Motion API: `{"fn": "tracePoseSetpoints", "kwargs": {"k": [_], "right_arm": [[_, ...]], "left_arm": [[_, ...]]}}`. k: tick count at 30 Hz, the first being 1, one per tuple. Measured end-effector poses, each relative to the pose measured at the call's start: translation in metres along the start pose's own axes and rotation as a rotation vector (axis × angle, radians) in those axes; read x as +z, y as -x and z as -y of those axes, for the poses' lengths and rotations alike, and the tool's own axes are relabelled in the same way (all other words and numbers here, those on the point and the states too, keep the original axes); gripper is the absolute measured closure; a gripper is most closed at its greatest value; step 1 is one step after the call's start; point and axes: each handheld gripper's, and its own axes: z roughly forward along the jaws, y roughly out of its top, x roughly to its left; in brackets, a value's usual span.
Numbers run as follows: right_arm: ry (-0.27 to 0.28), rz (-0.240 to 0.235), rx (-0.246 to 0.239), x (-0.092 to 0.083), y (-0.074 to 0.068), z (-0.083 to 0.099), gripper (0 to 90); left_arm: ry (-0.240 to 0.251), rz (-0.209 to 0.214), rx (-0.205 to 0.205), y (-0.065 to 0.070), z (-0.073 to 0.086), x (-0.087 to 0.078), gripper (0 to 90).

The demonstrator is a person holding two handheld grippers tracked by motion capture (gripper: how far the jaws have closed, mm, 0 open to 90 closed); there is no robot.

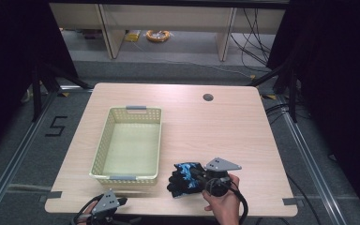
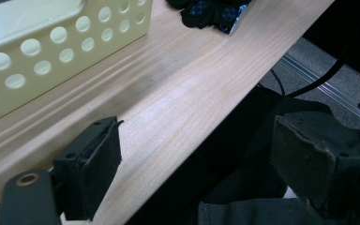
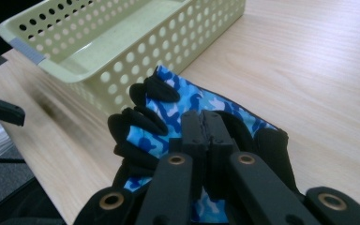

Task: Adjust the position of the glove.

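**Glove pinched, basket just to the left**

Pale wood-grain table point(image 1: 225, 131) under dim surroundings, with cables and shelving on the floor beyond its far edge, carries the whole scene. Near its front edge the right gripper point(image 1: 200, 176) has its two black jaws pressed together on a blue camouflage-print fabric glove with black fingertips point(image 3: 168, 112). In the right gripper view the pads meet with only a fold of cloth between them, and the rest of the glove spreads out ahead of the jaw tips, fingers pointing away from the claw and toward the cream perforated plastic basket point(image 1: 104, 143).

That basket lies just beyond and to the left of the closed claw, near the glove but not touching it. Its long axis runs from the table's front edge toward the far edge, so the claw faces one of its long side walls. The basket interior looks empty.

The left gripper point(image 1: 108, 204) hovers at the front edge, below the basket's near corner, jaws spread wide with nothing between them. It is nearer the basket; the right one is the claw with the glove, so a lift over the near wall seems to fall to it.
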Motion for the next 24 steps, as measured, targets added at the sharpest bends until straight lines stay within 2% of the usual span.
{"fn": "tracePoseSetpoints", "kwargs": {"k": [3, 4, 5, 6, 7, 14, 15, 16, 17, 18, 20, 21, 22, 23, 24], "right_arm": [[0.003, 0.013, -0.008, 0.001, -0.006, 0.001, 89.8], [0.007, 0.04, -0.041, 0.003, -0.009, 0.002, 89.8], [0.007, 0.04, -0.041, 0.003, -0.009, 0.002, 89.8], [0.003, 0.053, -0.057, 0.005, -0.011, 0.004, 89.8], [0.002, 0.04, -0.051, 0.008, -0.012, 0.005, 89.9], [-0.052, 0.039, -0.054, 0.026, -0.016, 0.015, 89.7], [-0.054, 0.047, -0.063, 0.031, -0.015, 0.018, 89.7], [-0.072, 0.033, -0.039, 0.034, -0.017, 0.019, 89.7], [-0.081, 0.026, -0.037, 0.038, -0.017, 0.021, 89.7], [-0.095, 0.03, -0.065, 0.043, -0.019, 0.024, 89.7], [-0.105, 0.023, -0.062, 0.046, -0.02, 0.025, 89.6], [-0.116, 0.016, -0.062, 0.048, -0.021, 0.026, 89.5], [-0.107, 0.024, -0.064, 0.05, -0.021, 0.028, 89.3], [-0.122, 0.019, -0.06, 0.049, -0.021, 0.027, 89.2], [-0.117, 0.007, -0.054, 0.049, -0.02, 0.027, 88.6]], "left_arm": [[-0.001, 0.001, 0.001, 0.0, 0.0, 0.0, 16.1], [-0.024, -0.013, 0.027, -0.002, -0.001, -0.001, 16.1], [-0.015, -0.027, 0.043, -0.002, 0.0, -0.001, 16.1], [-0.003, -0.025, 0.043, -0.002, 0.0, 0.0, 16.1], [-0.008, -0.026, 0.045, -0.002, 0.0, 0.0, 16.1], [-0.006, -0.02, 0.038, -0.001, 0.0, 0.001, 16.1], [-0.005, -0.011, 0.032, -0.001, 0.0, 0.0, 16.1], [0.007, -0.009, 0.028, 0.0, 0.0, 0.001, 16.1], [0.005, -0.005, 0.004, 0.001, 0.001, 0.002, 16.1], [0.009, -0.006, 0.021, 0.0, 0.0, 0.001, 16.1], [0.0, -0.015, 0.014, 0.0, 0.0, 0.001, 16.1], [0.004, -0.011, 0.032, -0.001, 0.0, 0.001, 16.1], [0.004, -0.01, 0.031, -0.001, 0.0, 0.001, 16.1], [0.006, -0.006, 0.01, 0.001, 0.001, 0.001, 16.1], [0.008, -0.006, 0.031, 0.0, 0.001, 0.001, 16.2]]}}
